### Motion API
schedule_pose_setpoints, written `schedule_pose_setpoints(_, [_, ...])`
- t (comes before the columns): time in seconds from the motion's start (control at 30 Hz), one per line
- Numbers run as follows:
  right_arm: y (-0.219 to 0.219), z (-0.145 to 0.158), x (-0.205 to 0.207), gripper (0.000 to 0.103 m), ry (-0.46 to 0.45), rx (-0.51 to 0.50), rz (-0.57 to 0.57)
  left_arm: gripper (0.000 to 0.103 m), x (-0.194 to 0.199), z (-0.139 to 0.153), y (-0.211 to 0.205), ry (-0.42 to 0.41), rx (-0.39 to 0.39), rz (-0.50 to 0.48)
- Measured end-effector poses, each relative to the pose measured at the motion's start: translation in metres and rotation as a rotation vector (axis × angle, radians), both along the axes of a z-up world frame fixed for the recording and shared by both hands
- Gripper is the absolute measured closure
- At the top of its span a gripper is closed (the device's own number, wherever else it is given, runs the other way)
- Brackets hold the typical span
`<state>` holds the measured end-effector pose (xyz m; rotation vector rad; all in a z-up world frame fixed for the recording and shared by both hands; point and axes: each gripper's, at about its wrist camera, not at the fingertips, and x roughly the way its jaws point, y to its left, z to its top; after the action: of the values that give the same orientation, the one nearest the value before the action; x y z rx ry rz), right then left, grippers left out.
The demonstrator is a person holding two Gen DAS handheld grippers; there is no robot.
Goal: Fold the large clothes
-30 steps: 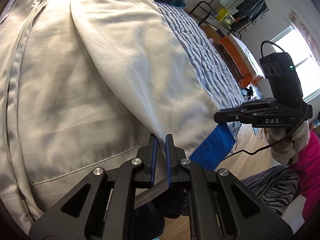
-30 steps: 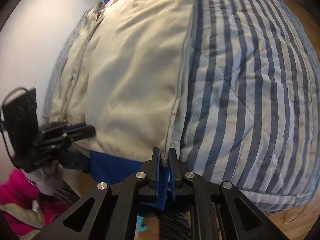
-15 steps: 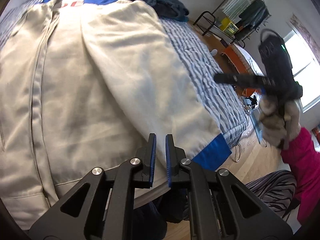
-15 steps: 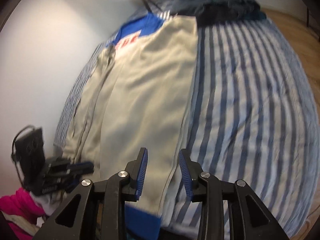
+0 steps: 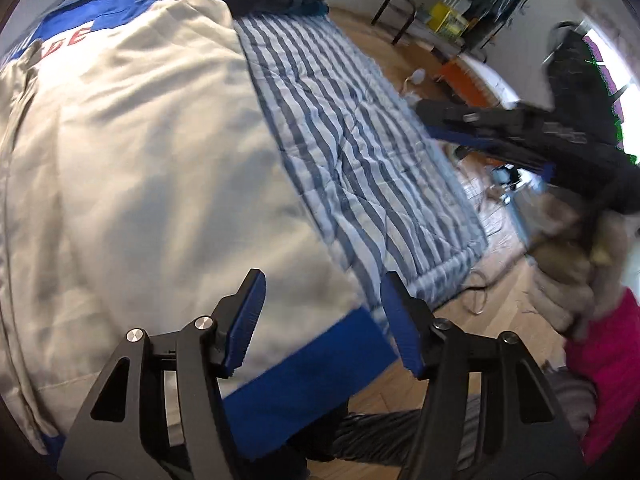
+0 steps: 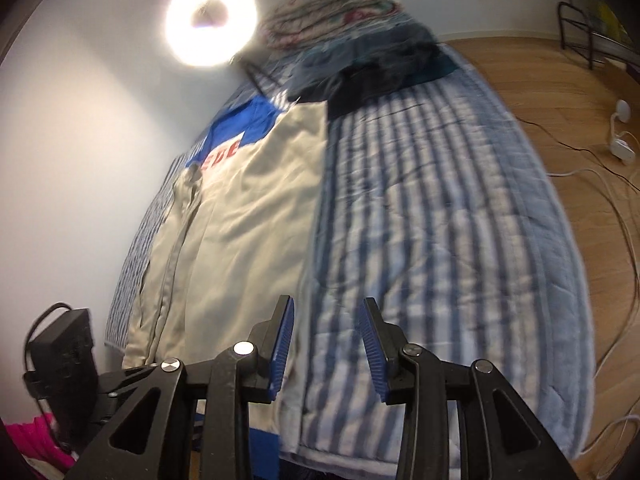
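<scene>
A beige jacket (image 5: 140, 160) with a blue hem band and red letters lies flat on the striped quilt (image 5: 360, 140). My left gripper (image 5: 322, 280) hovers over the jacket's near corner, its jaws opening with nothing gripped between them. In the same view the right gripper (image 5: 440, 120) shows blurred at the right, above the quilt. The right wrist view has my right gripper (image 6: 327, 302) open over the jacket's (image 6: 248, 220) right edge and the quilt (image 6: 440, 220), holding nothing. The left gripper's black body sits at that view's lower left.
Dark folded clothes (image 6: 372, 60) and a floral folded blanket (image 6: 332, 4) lie at the bed's far end. A ring light (image 6: 211, 20) shines by the wall. Cables cross the wooden floor (image 6: 592, 160). A rack (image 5: 460, 12) stands beyond; a pink sleeve (image 5: 608, 360) is near.
Both grippers were shut at the jacket's hem; both have let go, opened and lifted back from it. The jacket now lies flat, and more of the bed shows.
</scene>
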<state>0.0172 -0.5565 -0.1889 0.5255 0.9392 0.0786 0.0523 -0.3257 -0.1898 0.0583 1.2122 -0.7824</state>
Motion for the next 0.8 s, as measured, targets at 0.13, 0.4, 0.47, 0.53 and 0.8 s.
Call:
schedule_pose_setpoints(0.13, [-0.017, 0.003, -0.016, 0.066, -0.023, 0.019, -0.041, 0.038, 0.008, -0.024, -0.038, 0.005, 0.160, -0.002])
schedule_pose_setpoints(0.4, [-0.019, 0.010, -0.018, 0.066, -0.053, 0.018, -0.028, 0.021, -0.007, -0.051, -0.064, -0.140, 0.277, -0.061])
schedule_pose_setpoints(0.47, [-0.015, 0.013, -0.014, 0.066, -0.056, 0.014, -0.015, 0.045, -0.011, -0.049, -0.059, -0.180, 0.267, -0.061])
schedule_pose_setpoints(0.53, [-0.010, 0.016, -0.008, 0.064, -0.060, 0.011, -0.001, 0.062, -0.002, -0.044, -0.047, -0.119, 0.186, -0.047])
schedule_pose_setpoints(0.8, [0.009, 0.010, 0.048, 0.050, -0.026, 0.030, 0.079, 0.085, 0.015, -0.032, -0.013, -0.003, 0.010, -0.001])
